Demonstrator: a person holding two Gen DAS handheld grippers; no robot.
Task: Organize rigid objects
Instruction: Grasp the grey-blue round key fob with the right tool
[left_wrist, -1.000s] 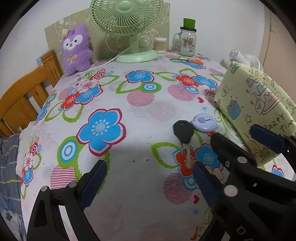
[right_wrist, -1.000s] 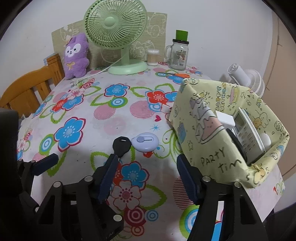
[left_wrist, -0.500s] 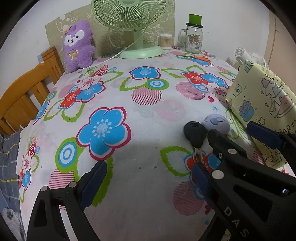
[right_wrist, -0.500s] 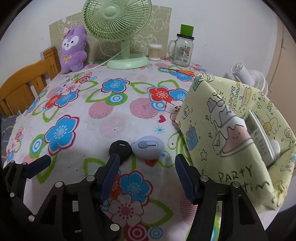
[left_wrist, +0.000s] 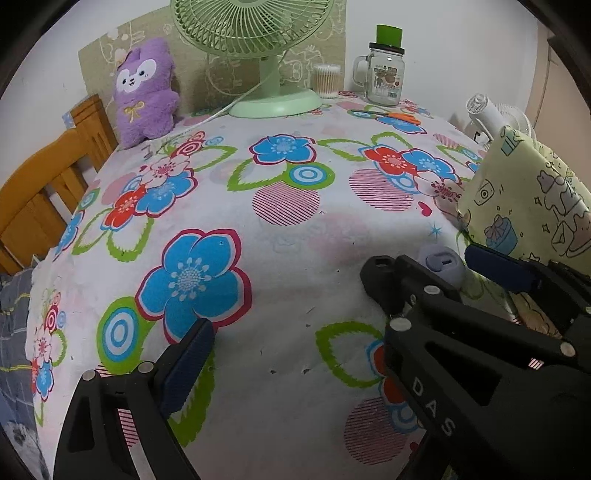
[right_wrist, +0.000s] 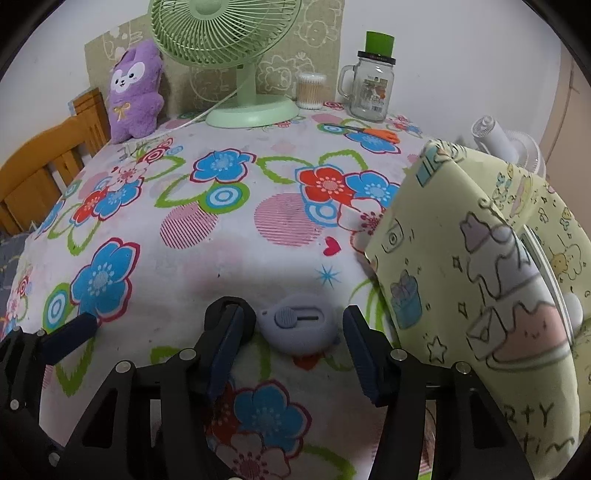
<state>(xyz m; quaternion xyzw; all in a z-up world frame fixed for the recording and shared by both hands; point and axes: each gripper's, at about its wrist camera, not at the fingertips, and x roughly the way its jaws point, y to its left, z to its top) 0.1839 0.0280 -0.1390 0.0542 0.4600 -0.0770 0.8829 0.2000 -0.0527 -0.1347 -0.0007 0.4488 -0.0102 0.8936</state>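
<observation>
The right gripper (right_wrist: 291, 347) has come down with jaws closing around, not yet pinching, the small lilac oval plastic cutter (right_wrist: 297, 326) on the floral tablecloth (right_wrist: 229, 236), ready for the yellow fabric bin (right_wrist: 461, 280), while the left gripper (left_wrist: 295, 354) hangs spread empty
</observation>
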